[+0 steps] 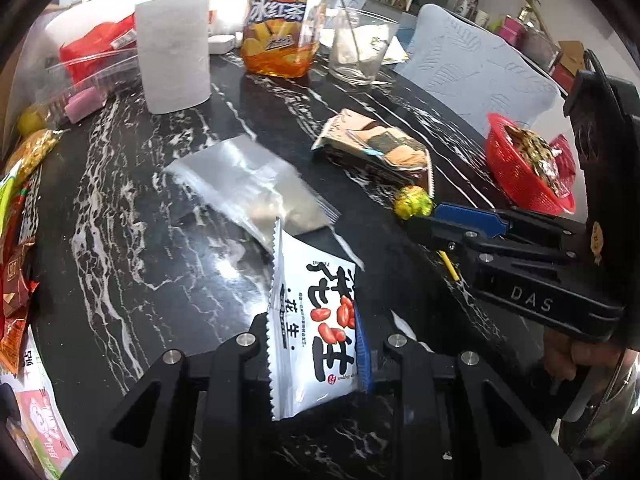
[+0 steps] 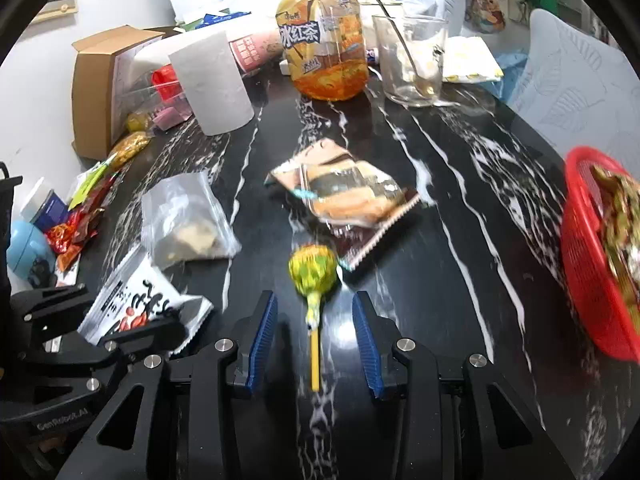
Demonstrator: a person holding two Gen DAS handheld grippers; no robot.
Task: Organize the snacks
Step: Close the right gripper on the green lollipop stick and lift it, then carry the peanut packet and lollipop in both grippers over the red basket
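Observation:
My left gripper [image 1: 316,344] is shut on a white peanut packet [image 1: 316,320] and holds it upright over the black marble table [image 1: 160,264]; the packet also shows in the right wrist view [image 2: 136,304]. My right gripper [image 2: 315,332] is open, its blue pads either side of the yellow stick of a green-yellow lollipop [image 2: 313,270] lying on the table. The lollipop [image 1: 413,201] lies by the right gripper's tip [image 1: 444,220] in the left wrist view. A red basket [image 2: 592,276] with wrapped snacks stands at the right.
A clear zip bag [image 2: 188,220] and a seaweed-cracker packet [image 2: 348,196] lie mid-table. A paper roll [image 2: 212,84], iced-tea bottle [image 2: 324,40] and glass with spoon [image 2: 412,60] stand at the back. Loose snack packets [image 2: 76,228] and a cardboard box [image 2: 96,92] crowd the left edge.

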